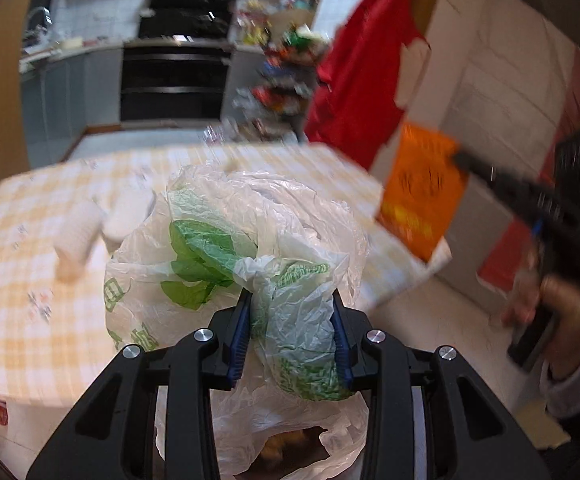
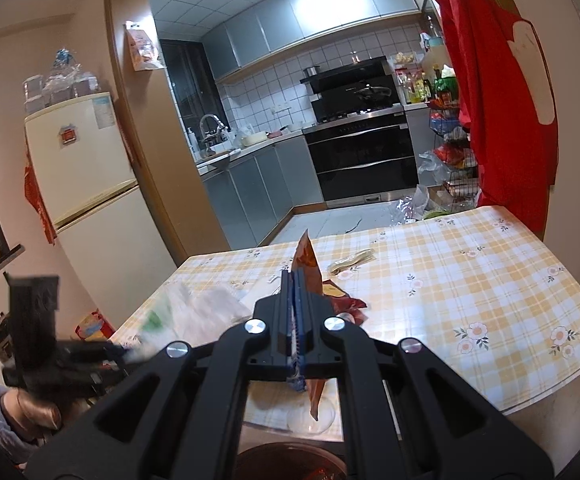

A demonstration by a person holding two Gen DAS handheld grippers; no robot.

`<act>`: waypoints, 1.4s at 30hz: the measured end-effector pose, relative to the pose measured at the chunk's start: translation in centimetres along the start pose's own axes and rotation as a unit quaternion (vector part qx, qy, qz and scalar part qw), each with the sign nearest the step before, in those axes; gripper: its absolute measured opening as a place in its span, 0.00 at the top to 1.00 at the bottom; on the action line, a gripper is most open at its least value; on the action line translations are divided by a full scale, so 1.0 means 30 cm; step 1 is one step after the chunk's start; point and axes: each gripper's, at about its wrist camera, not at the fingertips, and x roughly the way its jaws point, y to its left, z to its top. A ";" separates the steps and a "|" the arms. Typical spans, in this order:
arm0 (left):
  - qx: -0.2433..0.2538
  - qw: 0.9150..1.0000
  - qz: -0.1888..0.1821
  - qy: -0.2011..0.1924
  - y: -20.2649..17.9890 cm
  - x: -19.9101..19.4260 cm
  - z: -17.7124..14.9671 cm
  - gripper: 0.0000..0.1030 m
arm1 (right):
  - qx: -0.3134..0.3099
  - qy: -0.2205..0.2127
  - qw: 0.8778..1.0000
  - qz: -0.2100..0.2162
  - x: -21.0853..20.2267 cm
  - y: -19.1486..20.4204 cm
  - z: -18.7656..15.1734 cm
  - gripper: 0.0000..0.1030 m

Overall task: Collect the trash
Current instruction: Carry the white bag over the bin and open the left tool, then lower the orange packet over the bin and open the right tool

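Your left gripper [image 1: 290, 316] pinches a bunched fold of the thin, crinkled plastic bag [image 1: 242, 248] between narrowly set jaws, above the table's near edge. Your right gripper [image 2: 297, 312] is clamped flat on a glossy orange wrapper [image 2: 308, 258]. Beyond it the checked table [image 2: 470, 280] lies mostly open toward its far right corner.

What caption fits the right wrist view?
Right gripper clamps an orange snack wrapper above the yellow checked tablecloth.

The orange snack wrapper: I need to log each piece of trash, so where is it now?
The orange snack wrapper is pinched between the right gripper fingers, held above the checked table; in the left wrist view it hangs right of the plastic bag.
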 end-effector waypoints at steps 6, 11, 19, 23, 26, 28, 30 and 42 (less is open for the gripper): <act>0.010 0.995 -0.040 0.086 -0.052 0.109 -0.191 0.64 | 0.000 0.004 1.000 0.006 -0.075 0.028 -0.077 0.95; -0.008 0.989 -0.053 0.139 -0.046 0.217 -0.315 0.63 | 0.006 0.016 1.000 0.005 -0.105 0.038 -0.139 0.95; -0.021 0.985 -0.054 0.160 -0.048 0.311 -0.375 0.28 | 0.001 0.017 1.000 -0.004 -0.135 0.050 -0.148 0.95; -0.027 0.989 -0.049 0.138 -0.036 0.263 -0.344 0.20 | 0.002 0.023 1.000 -0.004 -0.128 0.058 -0.158 0.95; -0.064 0.994 -0.024 0.088 0.010 0.172 -0.302 0.14 | 0.005 0.031 1.000 -0.001 -0.118 0.064 -0.172 0.95; -0.092 0.994 -0.007 0.052 0.046 0.103 -0.285 0.10 | 0.004 0.039 0.999 0.004 -0.109 0.077 -0.186 0.95; -0.113 0.993 0.010 0.023 0.075 0.030 -0.272 0.09 | -0.002 0.051 0.999 0.008 -0.096 0.093 -0.202 0.95; -0.147 0.970 0.157 -0.113 0.210 -0.269 -0.258 0.06 | -0.009 0.118 0.992 0.033 -0.022 0.183 -0.312 0.95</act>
